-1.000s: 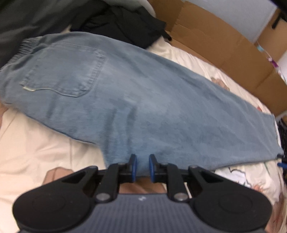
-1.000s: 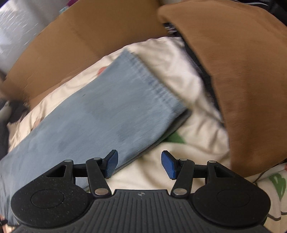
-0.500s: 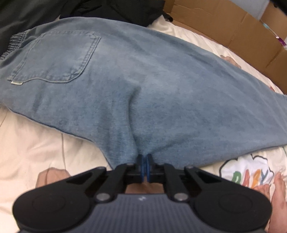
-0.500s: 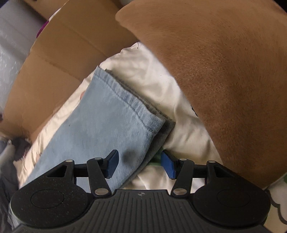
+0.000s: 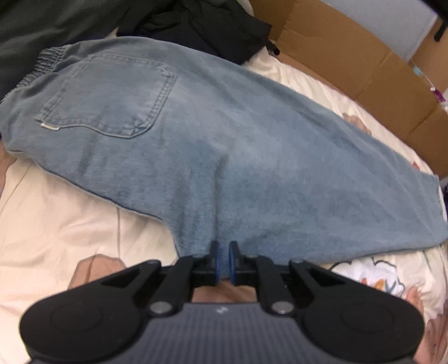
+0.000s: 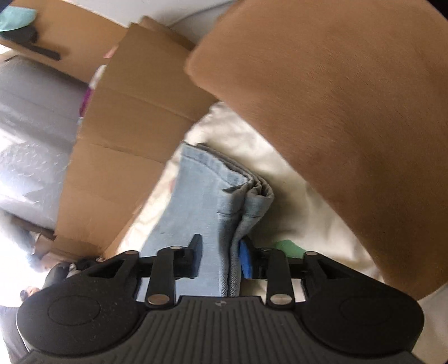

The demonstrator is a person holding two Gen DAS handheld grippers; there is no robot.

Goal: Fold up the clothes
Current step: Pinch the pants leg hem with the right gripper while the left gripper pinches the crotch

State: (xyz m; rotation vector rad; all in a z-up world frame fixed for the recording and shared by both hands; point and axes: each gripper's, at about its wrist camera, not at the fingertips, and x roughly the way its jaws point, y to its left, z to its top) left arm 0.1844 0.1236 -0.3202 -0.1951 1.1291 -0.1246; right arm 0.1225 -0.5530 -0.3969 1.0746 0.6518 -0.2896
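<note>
Light blue jeans [image 5: 224, 140] lie flat across a cream bedsheet [image 5: 70, 224], back pocket [image 5: 112, 98] up and the elastic waistband at the far left. My left gripper [image 5: 223, 261] pinches a small fold of denim at the near edge by the crotch. Its jaws are easing open slightly, with the pads still on the cloth. In the right wrist view the stacked leg hems [image 6: 224, 179] run toward me. My right gripper [image 6: 219, 256] straddles that leg end and its jaws are closing. The denim lies between the pads, and a firm press is not visible.
A large brown cushion or garment [image 6: 336, 126] looms close on the right of the leg end. Cardboard boxes [image 6: 134, 112] line the far side of the bed, cardboard [image 5: 350, 56] also in the left view. Dark clothes [image 5: 196, 25] are piled beyond the waistband.
The left jaws went from apart to pinched on the denim edge. The right gripper rolled and moved in over the leg hem, and its jaws narrowed around it.
</note>
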